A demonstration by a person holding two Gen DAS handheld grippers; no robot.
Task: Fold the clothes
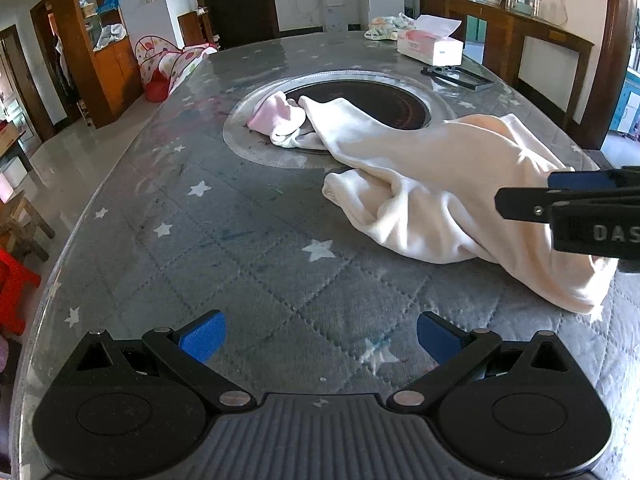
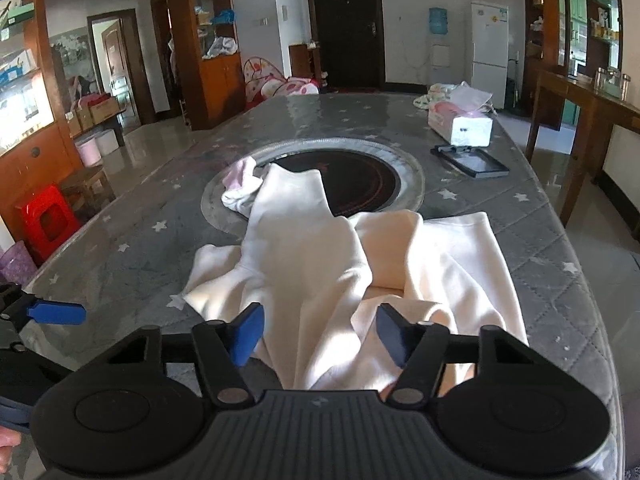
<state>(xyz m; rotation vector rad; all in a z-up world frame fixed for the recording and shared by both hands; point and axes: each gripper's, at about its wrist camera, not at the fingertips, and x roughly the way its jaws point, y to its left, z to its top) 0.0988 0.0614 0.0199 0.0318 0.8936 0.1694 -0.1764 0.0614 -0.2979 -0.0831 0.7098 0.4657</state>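
A cream garment (image 1: 440,184) (image 2: 304,264) lies rumpled on the grey star-patterned table (image 1: 200,240), one end reaching onto the round hob. A small pink and white garment (image 1: 280,118) (image 2: 240,184) sits bunched at the hob's left rim. My right gripper (image 2: 320,334) stands over the near end of the cream garment; a raised fold lies between its blue pads (image 2: 248,334), and neither pad visibly presses it. In the left wrist view the right gripper (image 1: 524,191) comes in from the right edge above the cloth. My left gripper (image 1: 320,338) is open over bare table left of the garment, holding nothing.
A round black hob (image 1: 380,104) (image 2: 360,184) is set into the table's middle. Beyond it stand a tissue box (image 1: 430,42) (image 2: 460,122), a flat black frame (image 1: 456,77) (image 2: 470,160) and a pile of patterned cloth (image 1: 384,26). A red stool (image 2: 48,220) stands left of the table.
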